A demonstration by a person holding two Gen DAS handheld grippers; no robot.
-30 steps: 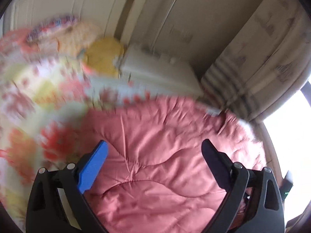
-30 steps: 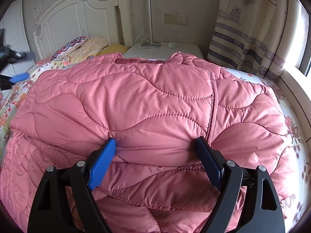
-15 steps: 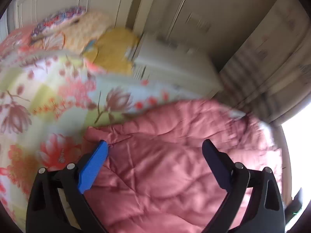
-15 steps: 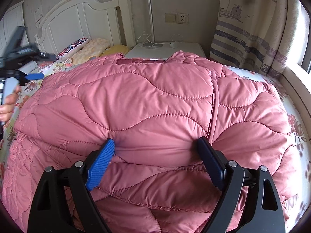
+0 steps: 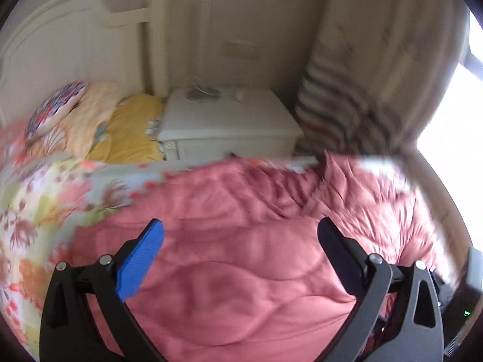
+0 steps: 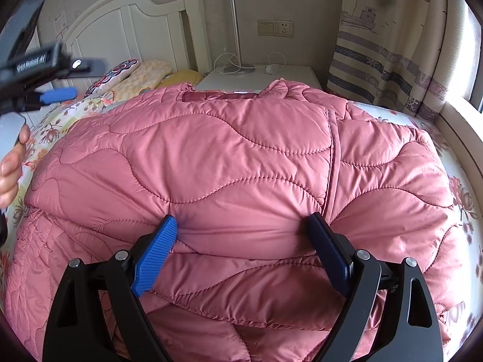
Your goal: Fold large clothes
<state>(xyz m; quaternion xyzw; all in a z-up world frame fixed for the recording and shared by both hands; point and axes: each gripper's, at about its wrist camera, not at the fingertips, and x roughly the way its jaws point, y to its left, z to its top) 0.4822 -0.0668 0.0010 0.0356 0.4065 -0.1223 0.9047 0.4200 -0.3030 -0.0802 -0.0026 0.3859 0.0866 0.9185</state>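
jacket point(image 6: 229, 163): pink, puffy, wavy quilt stitching
pose: spread flat, collar toward the headboard, lower part folded up over itself
place: on the floral bedspread point(image 6: 462, 187)

text: "GenRobot.AI", blurred | on: left gripper point(image 6: 57, 95) body; nothing else legible

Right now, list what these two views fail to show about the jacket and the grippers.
- Pink jacket sleeves and hem: right wrist view, tucked under the puffy body or cut off by the lower edge.
- Right gripper: open, fingertips at the fabric; whether they press in cannot be told.
- Left gripper: open; its height above the jacket is lost to motion blur in the left wrist view.
- Floral bedsheet pattern: smeared by that blur.
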